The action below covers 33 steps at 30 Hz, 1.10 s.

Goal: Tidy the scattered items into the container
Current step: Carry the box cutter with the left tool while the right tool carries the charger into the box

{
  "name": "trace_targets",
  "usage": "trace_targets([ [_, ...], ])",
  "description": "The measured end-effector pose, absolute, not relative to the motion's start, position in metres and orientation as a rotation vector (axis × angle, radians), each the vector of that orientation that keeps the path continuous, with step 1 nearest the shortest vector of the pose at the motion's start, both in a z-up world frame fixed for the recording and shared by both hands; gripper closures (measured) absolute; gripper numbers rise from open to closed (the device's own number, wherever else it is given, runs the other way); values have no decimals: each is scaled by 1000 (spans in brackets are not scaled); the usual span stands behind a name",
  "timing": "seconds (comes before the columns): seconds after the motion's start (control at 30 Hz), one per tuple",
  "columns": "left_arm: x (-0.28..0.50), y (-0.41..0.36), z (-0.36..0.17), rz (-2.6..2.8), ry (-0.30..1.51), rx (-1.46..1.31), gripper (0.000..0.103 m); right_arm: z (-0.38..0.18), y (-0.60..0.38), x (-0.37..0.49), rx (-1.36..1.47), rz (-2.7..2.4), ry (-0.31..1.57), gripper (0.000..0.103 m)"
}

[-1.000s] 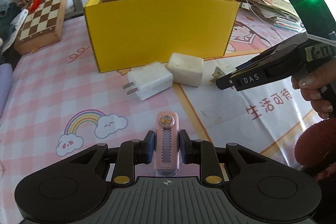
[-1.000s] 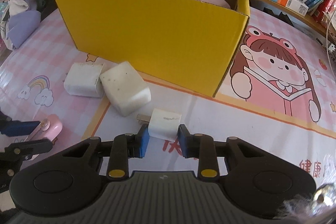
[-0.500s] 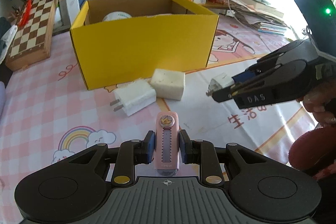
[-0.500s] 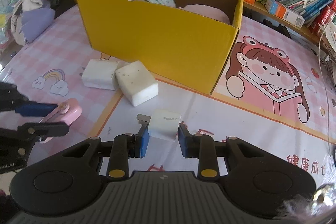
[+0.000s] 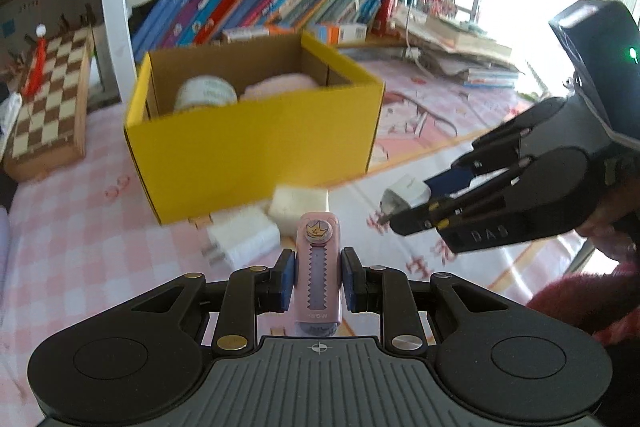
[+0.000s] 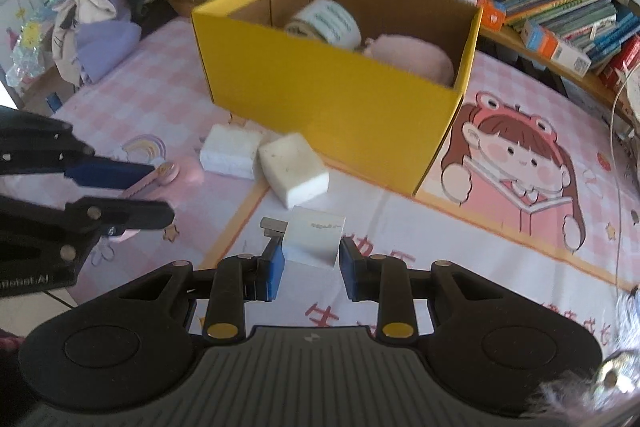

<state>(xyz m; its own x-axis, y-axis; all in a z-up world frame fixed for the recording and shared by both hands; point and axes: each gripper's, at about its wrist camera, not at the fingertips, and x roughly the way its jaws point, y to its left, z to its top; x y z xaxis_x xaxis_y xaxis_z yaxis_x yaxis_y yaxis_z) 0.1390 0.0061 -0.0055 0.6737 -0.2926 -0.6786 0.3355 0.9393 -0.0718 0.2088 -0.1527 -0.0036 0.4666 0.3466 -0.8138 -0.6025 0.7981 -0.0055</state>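
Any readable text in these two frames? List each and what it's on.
"DAS": side of the right gripper.
"M&G" (probably, blurred): base of the pink eraser in the left gripper.
Blurred or too small to read: left gripper's white side lettering, red mat characters, white charger print, tape roll, book spines.

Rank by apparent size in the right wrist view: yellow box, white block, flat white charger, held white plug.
1. yellow box, clearly largest.
2. white block and flat white charger: look alike, unranked.
3. held white plug in the right gripper: nearer the camera, so unsure.
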Motion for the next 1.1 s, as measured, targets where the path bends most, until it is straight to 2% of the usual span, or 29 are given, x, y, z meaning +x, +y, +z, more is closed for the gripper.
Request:
trace_targets([
  [0.67, 219, 10, 65, -328, 536, 146, 80, 76, -149, 285, -369, 660, 686, 75],
  [0.9, 267, 15, 63, -289, 560, 148, 80, 74, -137, 337, -430, 692, 678, 75],
  [1.1, 303, 16, 43, -293, 661, 168, 80, 54, -122, 365, -522, 752, 720, 75],
])
